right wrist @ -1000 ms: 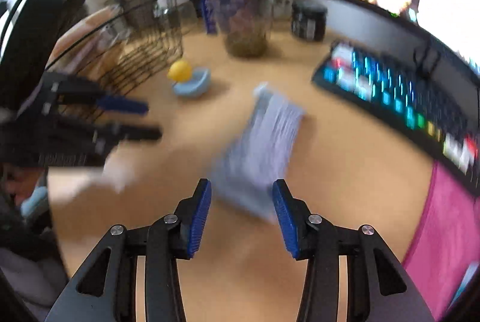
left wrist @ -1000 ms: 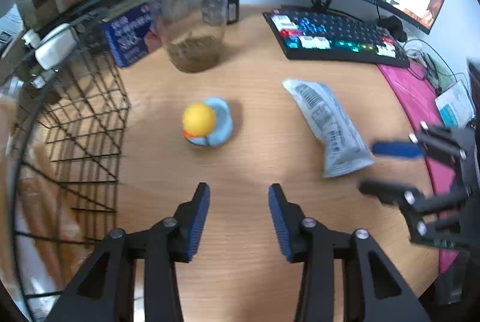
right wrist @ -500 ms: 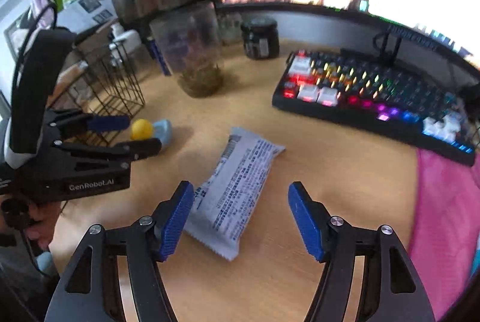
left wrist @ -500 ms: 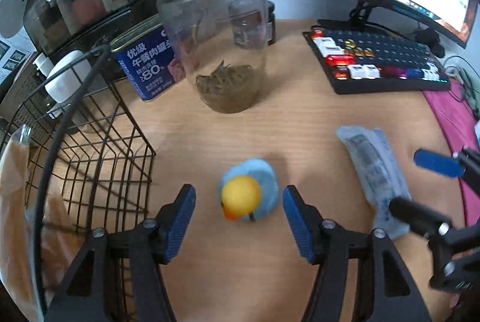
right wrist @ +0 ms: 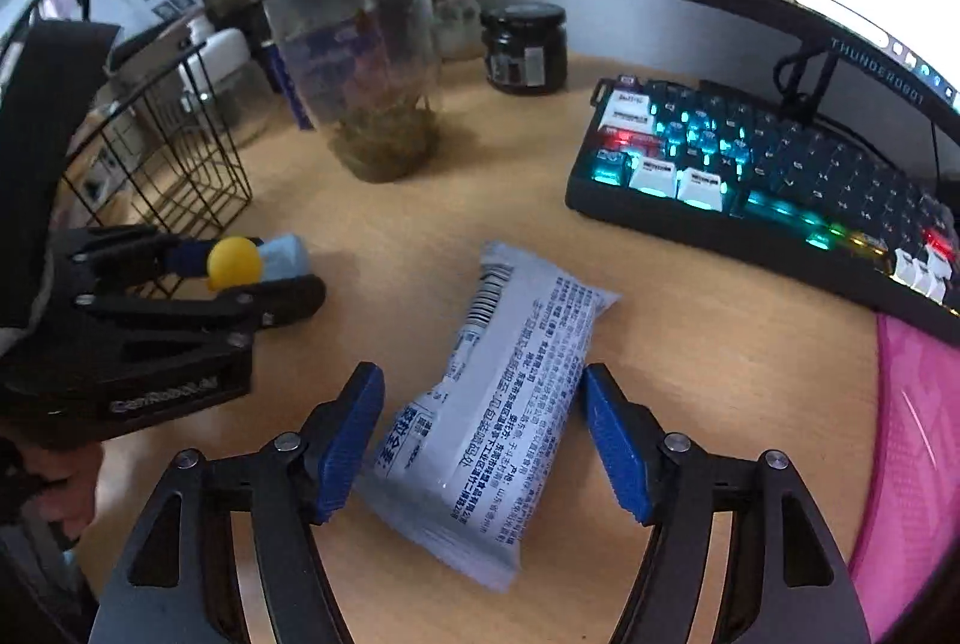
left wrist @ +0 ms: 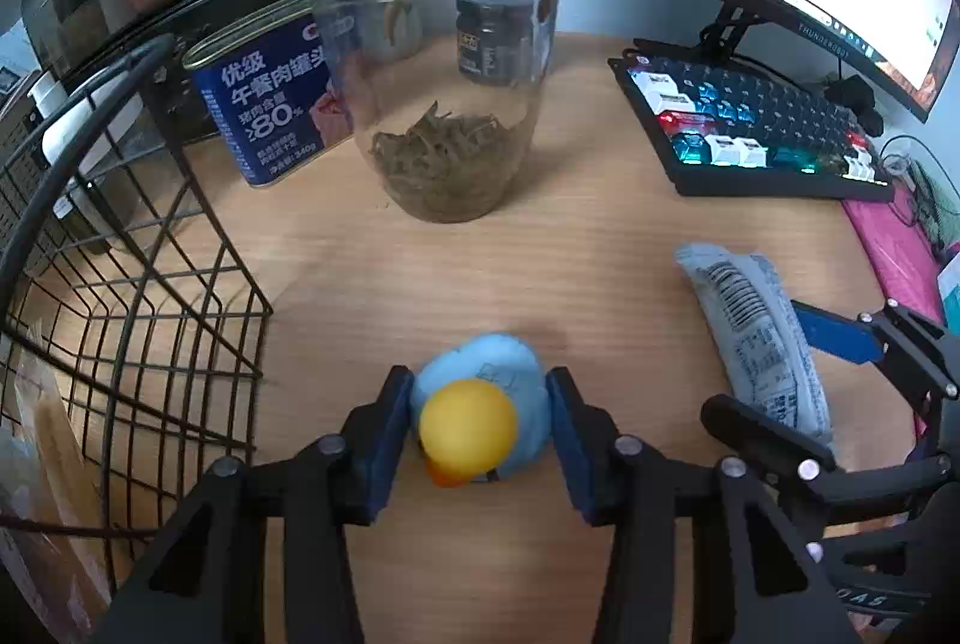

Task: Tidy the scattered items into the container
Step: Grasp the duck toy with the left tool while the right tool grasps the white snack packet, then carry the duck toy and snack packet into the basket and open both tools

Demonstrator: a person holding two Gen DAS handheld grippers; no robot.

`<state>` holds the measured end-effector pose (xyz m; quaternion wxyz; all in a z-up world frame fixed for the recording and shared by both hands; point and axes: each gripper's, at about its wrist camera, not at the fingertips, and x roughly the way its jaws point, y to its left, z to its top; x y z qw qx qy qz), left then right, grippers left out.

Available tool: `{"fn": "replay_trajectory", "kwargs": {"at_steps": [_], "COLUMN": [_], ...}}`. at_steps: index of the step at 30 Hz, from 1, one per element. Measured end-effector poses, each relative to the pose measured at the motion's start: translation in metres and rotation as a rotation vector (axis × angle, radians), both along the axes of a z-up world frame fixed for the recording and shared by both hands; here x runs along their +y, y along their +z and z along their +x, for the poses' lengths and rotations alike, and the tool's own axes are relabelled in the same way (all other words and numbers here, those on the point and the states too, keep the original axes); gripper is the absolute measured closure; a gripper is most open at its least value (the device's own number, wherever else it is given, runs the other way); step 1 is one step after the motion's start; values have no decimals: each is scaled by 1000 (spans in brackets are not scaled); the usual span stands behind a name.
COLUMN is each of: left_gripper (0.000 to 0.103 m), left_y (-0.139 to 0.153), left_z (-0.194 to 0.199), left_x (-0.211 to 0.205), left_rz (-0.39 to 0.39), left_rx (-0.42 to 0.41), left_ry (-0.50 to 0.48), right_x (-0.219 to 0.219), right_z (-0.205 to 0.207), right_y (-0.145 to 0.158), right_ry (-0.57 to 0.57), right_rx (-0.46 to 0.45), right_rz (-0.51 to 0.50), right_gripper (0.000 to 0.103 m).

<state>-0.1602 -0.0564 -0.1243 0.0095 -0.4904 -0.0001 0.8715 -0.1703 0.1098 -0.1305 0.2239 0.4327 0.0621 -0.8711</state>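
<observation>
On the wooden desk, the left gripper is closing onto the duck toy beside the wire basket; the right gripper is opening astride the snack packet, not gripping. Squeezing squarely before lifting looks wise.
</observation>
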Motion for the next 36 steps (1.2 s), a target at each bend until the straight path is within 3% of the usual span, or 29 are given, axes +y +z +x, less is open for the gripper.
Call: {"fn": "replay_trajectory", "kwargs": {"at_steps": [2, 4, 6, 10, 14, 21, 28, 36], "left_gripper": [52, 52, 52, 52, 52, 52, 52, 52], "left_y": [1, 3, 7, 19, 42, 115, 171, 163], "left_z": [2, 6, 10, 19, 32, 71, 114, 152], "left_x": [-1, 3, 10, 25, 41, 43, -31, -153], "left_rz": [26, 48, 41, 43, 51, 95, 56, -4], "left_rx": [-7, -8, 3, 27, 68, 209, 321, 284], "left_ry": [-6, -23, -32, -56, -87, -114, 34, 293], "right_x": [0, 2, 7, 28, 47, 50, -22, -158], "right_z": [3, 8, 12, 20, 35, 65, 90, 103], "right_y": [-1, -1, -1, 3, 20, 86, 147, 161], "right_ry": [10, 3, -2, -26, -66, -63, 104, 357], "right_rx": [12, 34, 40, 14, 55, 187, 290, 270], "right_rz": [18, 64, 84, 40, 12, -81, -168, -141], "right_gripper": [35, 52, 59, 62, 62, 62, 62, 62]}}
